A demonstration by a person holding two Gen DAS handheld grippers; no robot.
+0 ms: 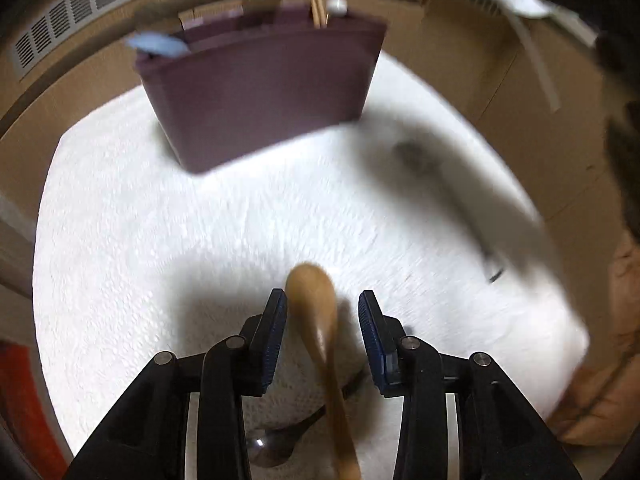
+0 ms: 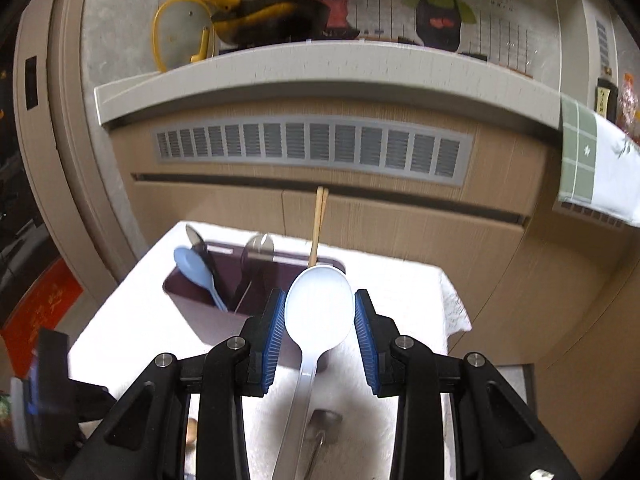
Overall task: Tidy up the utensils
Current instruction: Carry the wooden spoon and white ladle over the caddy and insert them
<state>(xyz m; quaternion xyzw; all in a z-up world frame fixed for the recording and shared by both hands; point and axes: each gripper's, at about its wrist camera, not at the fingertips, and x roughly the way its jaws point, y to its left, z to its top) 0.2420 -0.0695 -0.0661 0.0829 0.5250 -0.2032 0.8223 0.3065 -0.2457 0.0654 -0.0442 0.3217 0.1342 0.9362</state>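
Observation:
A dark purple utensil holder (image 1: 260, 92) stands at the back of a white towel-covered table (image 1: 160, 240). It holds a blue spoon (image 2: 196, 272), a metal spoon, chopsticks (image 2: 319, 224) and a dark utensil. My left gripper (image 1: 322, 312) is open; a wooden spoon (image 1: 320, 336) lies between its fingers, bowl forward. A metal spoon (image 1: 268, 444) lies below it. My right gripper (image 2: 319, 314) hovers in front of the holder (image 2: 224, 312); a white plastic spoon (image 2: 318, 312) sits between its fingers, bowl upward, though the pads stand just apart from it.
A blurred metal utensil (image 1: 448, 196) lies on the towel at right. Another metal utensil (image 2: 324, 428) lies under my right gripper. Wooden cabinets with a grey vent (image 2: 312, 148) stand behind the table. A shelf above carries a yellow-handled pan (image 2: 256, 16).

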